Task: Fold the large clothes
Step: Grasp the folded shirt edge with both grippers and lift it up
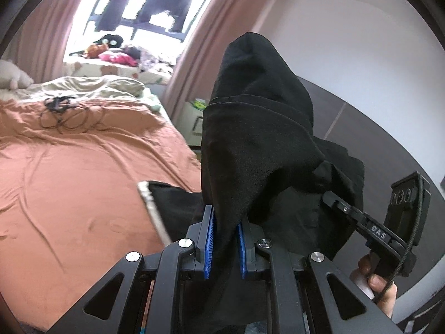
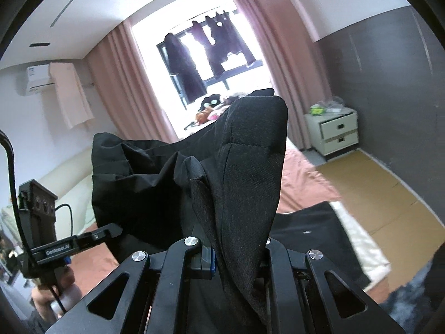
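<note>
A large black garment hangs lifted above the bed, held up by both grippers. My left gripper is shut on one edge of it, the cloth pinched between its blue pads. My right gripper is shut on another edge of the same black garment, which drapes over and hides its fingers. The right gripper also shows at the right of the left wrist view, and the left gripper at the left of the right wrist view. Part of the garment lies on the bed.
The bed has an orange-brown sheet, a tangle of black cable and a pale duvet. A white bedside drawer unit stands by the dark wall. Cardboard sheets cover the floor. Clothes hang at the window.
</note>
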`<state>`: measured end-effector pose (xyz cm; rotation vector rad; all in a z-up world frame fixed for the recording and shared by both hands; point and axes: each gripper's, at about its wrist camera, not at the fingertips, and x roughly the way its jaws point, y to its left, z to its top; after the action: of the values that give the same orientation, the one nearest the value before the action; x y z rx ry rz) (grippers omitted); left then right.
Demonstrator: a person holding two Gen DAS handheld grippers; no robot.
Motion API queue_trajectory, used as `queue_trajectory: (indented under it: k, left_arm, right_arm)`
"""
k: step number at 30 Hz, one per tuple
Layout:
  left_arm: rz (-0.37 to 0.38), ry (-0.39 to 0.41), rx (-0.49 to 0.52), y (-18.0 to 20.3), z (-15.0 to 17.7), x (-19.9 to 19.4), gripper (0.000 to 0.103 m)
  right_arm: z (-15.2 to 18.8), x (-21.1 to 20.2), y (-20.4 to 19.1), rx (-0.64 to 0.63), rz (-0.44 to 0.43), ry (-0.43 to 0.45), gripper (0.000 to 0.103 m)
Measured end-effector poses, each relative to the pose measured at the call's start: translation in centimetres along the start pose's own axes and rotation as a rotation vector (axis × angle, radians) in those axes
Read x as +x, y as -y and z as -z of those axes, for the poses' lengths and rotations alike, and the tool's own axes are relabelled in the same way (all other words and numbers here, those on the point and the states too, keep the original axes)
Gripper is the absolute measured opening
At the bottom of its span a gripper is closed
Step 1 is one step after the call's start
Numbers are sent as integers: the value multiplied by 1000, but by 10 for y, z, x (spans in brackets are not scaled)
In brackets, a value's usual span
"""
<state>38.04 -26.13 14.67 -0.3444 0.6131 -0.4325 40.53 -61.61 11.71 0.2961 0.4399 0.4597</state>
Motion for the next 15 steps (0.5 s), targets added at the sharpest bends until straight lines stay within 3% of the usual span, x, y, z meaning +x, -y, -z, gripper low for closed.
queue_trajectory:
  k: [8, 15]
  left_arm:
    - [46, -61, 4, 14, -1, 43, 15]
    - [39, -134, -13, -6, -15, 101, 15]
  right_arm:
    - [-5, -3, 34, 24, 79, -3, 12]
    - [-16, 46, 66, 48, 125, -37, 12]
